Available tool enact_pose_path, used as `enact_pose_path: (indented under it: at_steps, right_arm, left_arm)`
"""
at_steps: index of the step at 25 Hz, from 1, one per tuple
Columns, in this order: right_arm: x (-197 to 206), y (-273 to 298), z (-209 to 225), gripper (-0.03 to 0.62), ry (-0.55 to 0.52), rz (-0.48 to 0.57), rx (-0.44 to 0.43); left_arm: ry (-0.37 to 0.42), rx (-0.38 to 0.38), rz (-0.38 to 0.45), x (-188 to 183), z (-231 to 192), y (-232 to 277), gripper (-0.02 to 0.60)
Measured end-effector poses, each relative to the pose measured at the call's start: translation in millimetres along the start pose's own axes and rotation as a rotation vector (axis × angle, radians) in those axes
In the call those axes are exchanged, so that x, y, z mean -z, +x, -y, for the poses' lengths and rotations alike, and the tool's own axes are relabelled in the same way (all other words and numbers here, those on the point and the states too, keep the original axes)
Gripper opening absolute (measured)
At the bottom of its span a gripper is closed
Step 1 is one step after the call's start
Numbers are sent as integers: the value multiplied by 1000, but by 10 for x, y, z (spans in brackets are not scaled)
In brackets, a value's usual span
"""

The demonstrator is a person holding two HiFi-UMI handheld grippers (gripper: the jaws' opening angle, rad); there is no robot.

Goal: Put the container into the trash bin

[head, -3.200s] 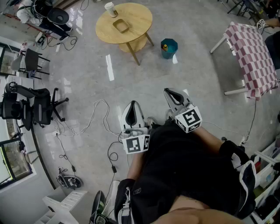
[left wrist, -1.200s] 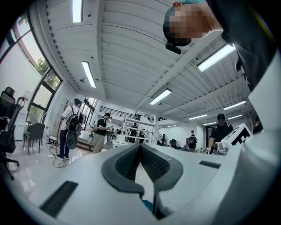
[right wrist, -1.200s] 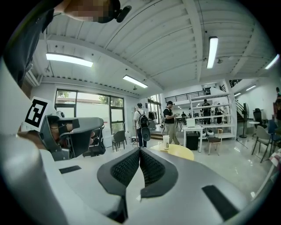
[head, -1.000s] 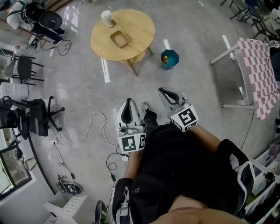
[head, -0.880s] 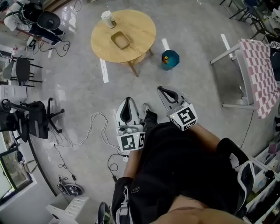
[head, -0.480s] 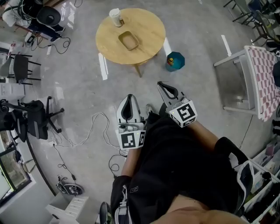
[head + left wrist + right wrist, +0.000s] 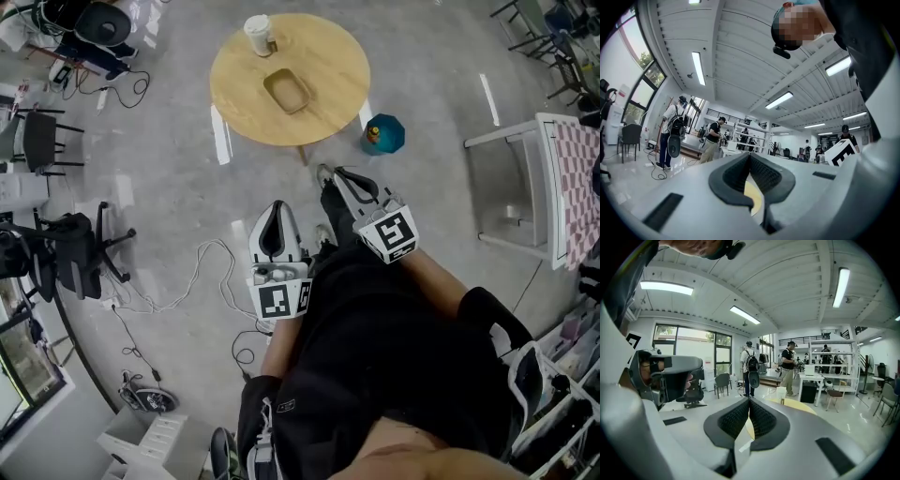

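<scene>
A shallow brown container [image 7: 288, 91] sits on the round wooden table [image 7: 328, 56], beside a white cup [image 7: 257, 35]. The teal trash bin [image 7: 384, 133] stands on the floor just right of the table. My left gripper [image 7: 273, 208] is shut and empty, held level in front of the person's body, short of the table. The right gripper [image 7: 341, 173] is shut and empty too, its tip near the table's near edge and left of the bin. In the right gripper view the shut gripper [image 7: 749, 399] points at the cup [image 7: 781, 392] and tabletop [image 7: 799, 406]. The left gripper [image 7: 750, 155] shows shut jaws.
A table with a checkered cloth [image 7: 577, 159] and white legs [image 7: 506, 187] stands at the right. Black office chairs [image 7: 75, 244] and floor cables [image 7: 202, 258] lie at the left. Several people [image 7: 790, 366] stand far off by shelves.
The person has walked toward the round table, so the table and bin now lie closer to both grippers. Both grippers moved forward together and stayed shut.
</scene>
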State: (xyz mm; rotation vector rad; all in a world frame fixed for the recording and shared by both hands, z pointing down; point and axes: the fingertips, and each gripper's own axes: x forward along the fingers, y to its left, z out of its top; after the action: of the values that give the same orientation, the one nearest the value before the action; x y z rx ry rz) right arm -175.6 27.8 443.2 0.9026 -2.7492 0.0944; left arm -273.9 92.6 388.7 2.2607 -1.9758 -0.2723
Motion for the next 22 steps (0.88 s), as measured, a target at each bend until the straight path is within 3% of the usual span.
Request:
enact_pose_path:
  at_steps: [13,22]
  right_arm:
    - [222,1285,829,28,-62,-144,-118]
    - [1082,1984,1008,31,-309,-456,-325]
  left_arm:
    - [-12,-68,-44,112,-603,1339,9]
    - [-30,-132,-83,269,-853,1872,9]
